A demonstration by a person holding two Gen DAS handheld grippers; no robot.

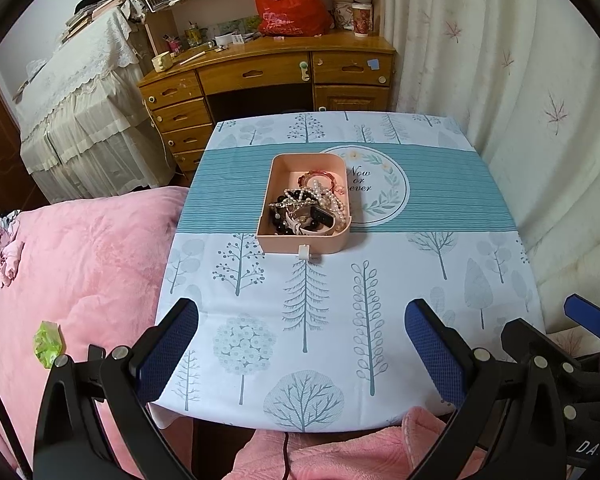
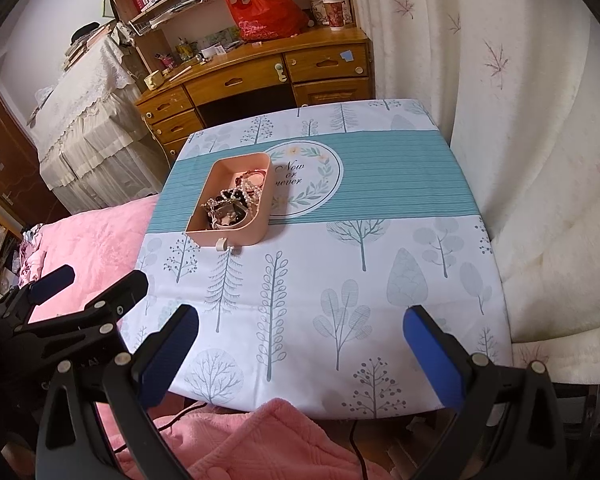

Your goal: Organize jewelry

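One small table (image 1: 440, 280), covered by one cloth printed with pale trees and a teal striped band, fills the middle of both views. On the teal band, just left of a round "Now or never" emblem (image 1: 380, 188), stands one pink open box (image 1: 304, 242); in the right wrist view the same box (image 2: 236, 236) sits left of centre. One tangled heap of jewelry (image 1: 310, 206) lies in the near half of the box: white pearl strands, dark beads, a reddish bead loop toward the far end, and what looks like a watch; the separate pieces cannot be counted. One small white tab (image 1: 305, 251) hangs from the near wall of the box. Two grippers are present. The left gripper (image 1: 302, 344), at the bottom of its own view, has its two blue-padded fingers spread wide over the near table edge, holding nothing. The right gripper (image 2: 300, 350) is likewise spread wide and empty, well short of the box; it also shows at the lower right edge of the left wrist view. One pink blanket (image 1: 80, 264) lies at the left, one wooden desk (image 1: 260, 76) with one red bag (image 1: 290, 6) at the top, and white curtains (image 1: 500, 60) at the right.
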